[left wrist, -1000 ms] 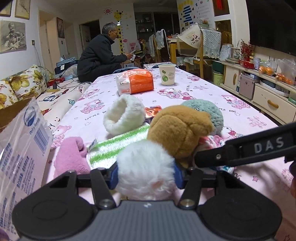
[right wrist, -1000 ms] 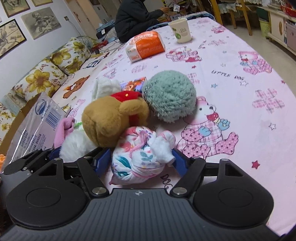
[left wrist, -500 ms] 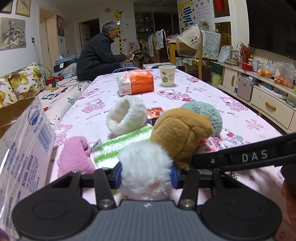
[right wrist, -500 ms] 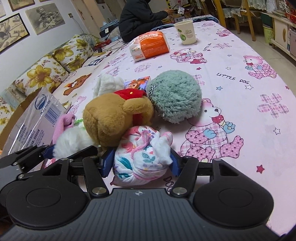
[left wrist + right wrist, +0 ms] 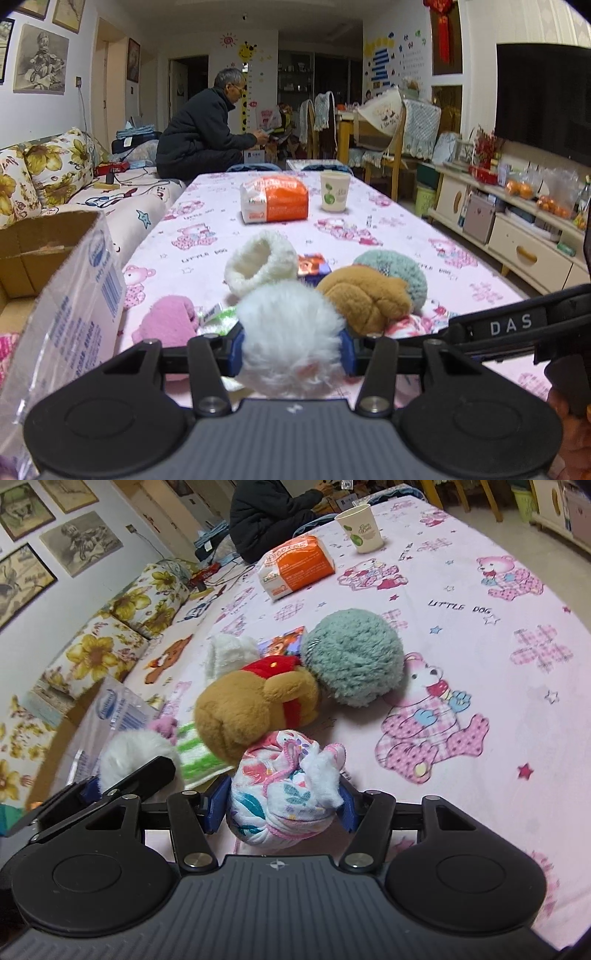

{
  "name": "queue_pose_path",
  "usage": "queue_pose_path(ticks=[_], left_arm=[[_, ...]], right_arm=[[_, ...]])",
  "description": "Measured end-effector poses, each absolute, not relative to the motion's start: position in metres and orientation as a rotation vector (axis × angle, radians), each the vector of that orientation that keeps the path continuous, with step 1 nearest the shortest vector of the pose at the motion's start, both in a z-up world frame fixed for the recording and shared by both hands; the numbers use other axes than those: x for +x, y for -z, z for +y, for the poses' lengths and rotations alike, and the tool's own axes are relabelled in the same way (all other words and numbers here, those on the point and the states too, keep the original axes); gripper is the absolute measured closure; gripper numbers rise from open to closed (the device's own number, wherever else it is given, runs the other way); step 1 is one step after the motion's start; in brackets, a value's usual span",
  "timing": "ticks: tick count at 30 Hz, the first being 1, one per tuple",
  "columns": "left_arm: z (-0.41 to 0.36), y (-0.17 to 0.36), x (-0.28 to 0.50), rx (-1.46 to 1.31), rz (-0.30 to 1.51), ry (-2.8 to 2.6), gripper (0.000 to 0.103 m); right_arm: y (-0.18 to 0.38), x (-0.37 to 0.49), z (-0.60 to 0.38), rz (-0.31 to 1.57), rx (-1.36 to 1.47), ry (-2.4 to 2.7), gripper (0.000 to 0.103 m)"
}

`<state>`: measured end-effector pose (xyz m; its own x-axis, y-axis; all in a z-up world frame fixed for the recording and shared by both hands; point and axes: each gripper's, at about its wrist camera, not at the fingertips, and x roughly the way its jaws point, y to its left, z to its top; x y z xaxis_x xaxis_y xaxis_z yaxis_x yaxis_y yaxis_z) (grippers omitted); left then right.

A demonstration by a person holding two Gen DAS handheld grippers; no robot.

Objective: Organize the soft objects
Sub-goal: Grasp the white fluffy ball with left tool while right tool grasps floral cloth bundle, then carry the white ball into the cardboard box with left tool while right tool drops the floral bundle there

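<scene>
My left gripper [image 5: 291, 352] is shut on a white fluffy ball [image 5: 290, 332] and holds it above the pink tablecloth. My right gripper [image 5: 282, 806] is shut on a floral cloth bundle [image 5: 286, 797]. On the table lie a brown plush bear [image 5: 255, 709] with a red collar, a teal fuzzy ball [image 5: 352, 657], a cream fuzzy hat [image 5: 260, 260], a pink plush piece [image 5: 168, 321] and a green-striped white cloth [image 5: 194, 753]. The left gripper [image 5: 92, 794] shows at the left of the right wrist view.
A cardboard box [image 5: 40, 254] with a plastic bag [image 5: 70, 321] stands at the left table edge. An orange tissue pack [image 5: 275, 199] and a paper cup [image 5: 334, 192] sit farther back. A small picture card [image 5: 312, 264] lies among the toys. A man [image 5: 207, 125] sits at the far end.
Both grippers have closed on their objects and lifted them a little. The white ball now sits higher and covers more of the striped cloth.
</scene>
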<state>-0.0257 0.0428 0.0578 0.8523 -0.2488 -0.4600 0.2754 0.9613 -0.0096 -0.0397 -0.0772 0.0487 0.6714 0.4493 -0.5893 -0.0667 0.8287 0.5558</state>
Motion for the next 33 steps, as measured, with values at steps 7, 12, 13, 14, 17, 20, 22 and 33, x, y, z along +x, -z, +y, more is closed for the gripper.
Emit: queue_pose_path(ticks=[7, 12, 13, 14, 17, 20, 22, 33], left_arm=[[0.057, -0.066, -0.030, 0.016, 0.441, 0.260, 0.056], [0.071, -0.076, -0.035, -0.026, 0.404, 0.236, 0.056], [0.075, -0.079, -0.036, -0.036, 0.394, 0.229, 0.056], [0.079, -0.081, -0.037, -0.048, 0.385, 0.221, 0.056], [0.092, -0.087, -0.039, -0.085, 0.359, 0.192, 0.055], [0.107, -0.093, -0.041, -0.122, 0.335, 0.159, 0.055], [0.118, -0.097, -0.042, -0.149, 0.318, 0.133, 0.055], [0.179, -0.105, -0.044, -0.308, 0.270, -0.070, 0.055]], right_arm=[[-0.054, -0.047, -0.073, 0.809, 0.629, -0.372, 0.030], [-0.069, -0.052, -0.062, 0.755, 0.620, -0.403, 0.030], [-0.072, -0.052, -0.060, 0.745, 0.615, -0.403, 0.030], [-0.075, -0.053, -0.058, 0.736, 0.613, -0.404, 0.030], [-0.080, -0.051, -0.049, 0.718, 0.604, -0.407, 0.030], [-0.085, -0.050, -0.041, 0.705, 0.592, -0.414, 0.030], [-0.087, -0.047, -0.034, 0.699, 0.588, -0.428, 0.030], [-0.114, -0.019, 0.018, 0.603, 0.509, -0.495, 0.030]])
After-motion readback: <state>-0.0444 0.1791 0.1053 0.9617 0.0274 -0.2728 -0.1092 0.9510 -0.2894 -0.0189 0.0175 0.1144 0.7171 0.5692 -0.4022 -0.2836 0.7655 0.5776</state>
